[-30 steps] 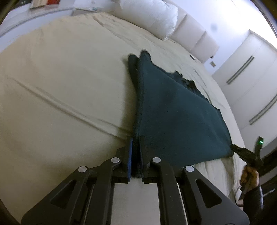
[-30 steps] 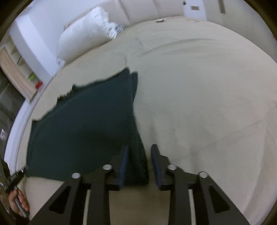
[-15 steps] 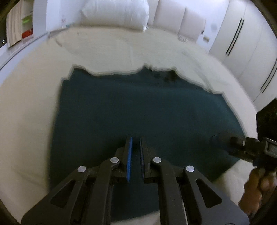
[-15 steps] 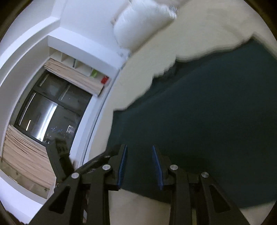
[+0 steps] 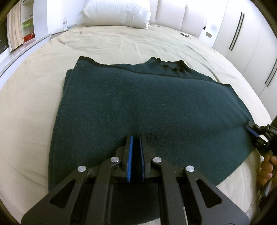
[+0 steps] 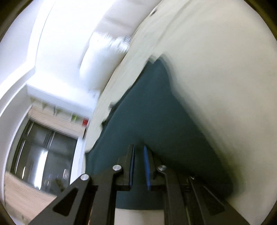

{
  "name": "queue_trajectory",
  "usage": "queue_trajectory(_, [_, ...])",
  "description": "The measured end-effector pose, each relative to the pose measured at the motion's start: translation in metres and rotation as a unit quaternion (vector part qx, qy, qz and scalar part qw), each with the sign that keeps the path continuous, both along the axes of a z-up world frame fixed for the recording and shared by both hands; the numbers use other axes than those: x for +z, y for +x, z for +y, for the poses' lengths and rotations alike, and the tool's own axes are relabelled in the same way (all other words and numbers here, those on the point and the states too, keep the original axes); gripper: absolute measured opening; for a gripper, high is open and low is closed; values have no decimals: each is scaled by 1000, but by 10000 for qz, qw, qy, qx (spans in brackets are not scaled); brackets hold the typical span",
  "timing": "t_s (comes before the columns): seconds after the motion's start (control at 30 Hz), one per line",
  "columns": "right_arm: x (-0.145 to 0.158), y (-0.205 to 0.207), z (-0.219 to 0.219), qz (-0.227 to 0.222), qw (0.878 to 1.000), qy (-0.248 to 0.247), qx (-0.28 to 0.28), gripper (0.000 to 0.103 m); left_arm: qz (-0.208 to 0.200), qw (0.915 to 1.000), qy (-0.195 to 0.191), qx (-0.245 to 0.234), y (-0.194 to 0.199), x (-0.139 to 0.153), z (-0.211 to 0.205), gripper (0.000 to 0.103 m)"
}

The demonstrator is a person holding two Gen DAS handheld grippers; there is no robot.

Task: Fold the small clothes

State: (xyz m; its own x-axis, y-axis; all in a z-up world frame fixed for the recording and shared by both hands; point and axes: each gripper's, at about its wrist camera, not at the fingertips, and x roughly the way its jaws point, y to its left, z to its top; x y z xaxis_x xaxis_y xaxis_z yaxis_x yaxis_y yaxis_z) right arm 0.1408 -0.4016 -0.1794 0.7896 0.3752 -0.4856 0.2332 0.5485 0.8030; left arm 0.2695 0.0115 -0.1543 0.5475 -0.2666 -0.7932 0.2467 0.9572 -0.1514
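A dark green knitted sweater (image 5: 147, 107) lies flat on the beige bed (image 5: 121, 43), its collar at the far side and its left edge doubled over. My left gripper (image 5: 135, 138) hovers over the sweater's near hem, jaws nearly together with nothing between the blue pads. My right gripper (image 6: 138, 148) shows blurred over the sweater (image 6: 155, 121), its jaws a little apart and empty. It also shows in the left wrist view (image 5: 251, 129) at the sweater's right edge, held by a hand.
A white pillow (image 5: 117, 12) and padded headboard (image 5: 181, 15) lie at the bed's far end. White wardrobe doors (image 5: 245, 34) stand to the right. A shelf and window (image 6: 43, 147) are on the left.
Both grippers let go of the sweater's near corners. The left one swung to face the sweater's middle. The right one swung left and is still moving.
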Motion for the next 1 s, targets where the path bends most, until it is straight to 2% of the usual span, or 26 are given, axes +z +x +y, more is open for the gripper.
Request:
queue_trajectory(0.1, [8, -22, -28, 124, 9977, -311, -588, 10, -4, 10000, 12, -11, -4, 3, 3, 8])
queue_trajectory(0.13, [13, -29, -35, 275, 9945, -528, -861, 17, -7, 10000, 12, -11, -5, 3, 3, 8])
queue_trajectory(0.17, [17, -35, -39, 276, 9928, -600, -1001, 19, -12, 10000, 12, -17, -5, 3, 3, 8])
queue_trajectory(0.23, [27, -44, -43, 206, 9900, -700, -1205, 19, -21, 10000, 17, -23, -6, 3, 4, 8])
queue_trajectory(0.3, [46, -47, -32, 16, 9870, -1059, -1205, 23, -32, 10000, 56, -27, -8, 3, 4, 8])
queue_trajectory(0.37, [64, -42, -13, -151, 9839, -1421, -1071, 35, -29, 9999, 116, -20, -7, 5, 2, 8])
queue_trajectory(0.43, [81, -33, 6, -378, 9813, -1673, -871, 53, -20, 9999, 170, 4, -9, 9, 0, 8])
queue_trajectory(0.47, [86, -32, 15, -523, 9801, -1748, -775, 58, -38, 9997, 218, 53, -10, 15, -1, 8])
queue_trajectory(0.5, [91, -27, 25, -675, 9795, -1777, -663, 70, -82, 9997, 223, 69, -11, 20, -3, 8])
queue_trajectory(0.53, [95, -17, 38, -788, 9800, -1772, -453, 81, -203, 9996, 183, 27, -11, 29, -6, 8])
queue_trajectory(0.57, [95, -7, 50, -824, 9810, -1739, -262, 82, -321, 9994, 139, -36, -9, 38, -10, 8])
queue_trajectory(0.63, [93, 23, 76, -846, 9845, -1508, 304, 82, -422, 9990, 61, -143, 2, 51, -19, 8])
queue_trajectory(0.7, [86, 45, 87, -856, 9875, -1205, 538, 80, -477, 9987, 28, -173, 17, 58, -27, 8])
queue_trajectory(0.77, [70, 76, 97, -697, 9923, -789, 650, 74, -611, 9980, 22, -183, 37, 63, -34, 8])
queue_trajectory(0.87, [51, 118, 112, -557, 9943, -222, 879, 73, -533, 9985, -51, -115, 72, 59, -37, 8])
queue_trajectory(1.0, [34, 149, 143, -433, 9877, 50, 1502, 73, -403, 9991, 116, -1, 107, 41, -34, 8])
